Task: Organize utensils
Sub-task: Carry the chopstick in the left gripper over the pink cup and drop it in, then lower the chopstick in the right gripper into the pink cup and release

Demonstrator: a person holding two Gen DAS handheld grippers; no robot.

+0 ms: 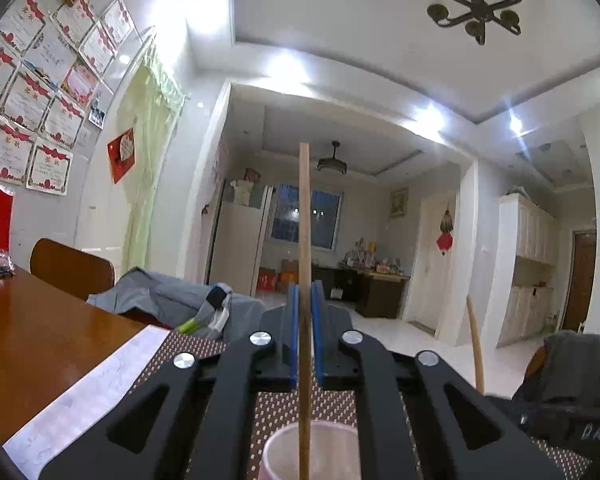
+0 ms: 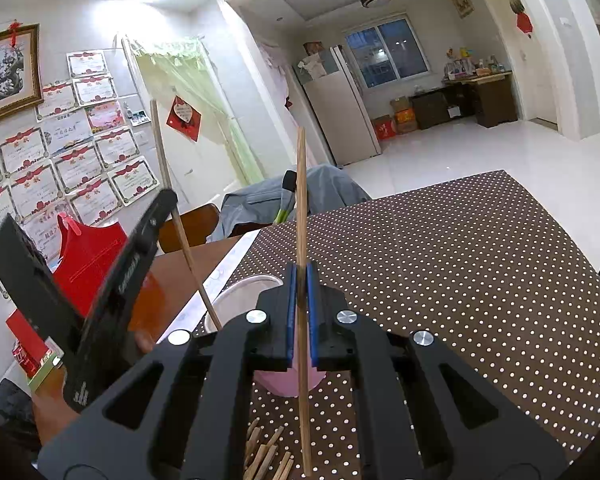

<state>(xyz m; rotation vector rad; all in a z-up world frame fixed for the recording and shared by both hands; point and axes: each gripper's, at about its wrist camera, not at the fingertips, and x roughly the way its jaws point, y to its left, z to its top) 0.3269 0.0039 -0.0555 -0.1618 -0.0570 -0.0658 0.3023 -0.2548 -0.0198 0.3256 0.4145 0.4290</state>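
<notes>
My left gripper [image 1: 305, 312] is shut on a wooden chopstick [image 1: 305, 240] that stands upright, its lower end inside a pink cup [image 1: 312, 454] just below the jaws. My right gripper [image 2: 301, 292] is shut on a second wooden chopstick [image 2: 302, 208], also held upright above the pink cup [image 2: 288, 380]. In the right wrist view the left gripper [image 2: 112, 276] shows at the left as a black body, with its chopstick [image 2: 172, 196] slanting down into the cup. Several loose chopsticks [image 2: 266, 460] lie on the mat under my right gripper.
A brown dotted placemat [image 2: 460, 280] covers the near part of the wooden table [image 1: 40, 328]. A grey garment [image 1: 160, 296] hangs over a chair [image 1: 70, 266] beyond the table. A red holder [image 2: 88, 260] and red packets stand at the left. Dark cloth [image 1: 572, 372] lies at the right.
</notes>
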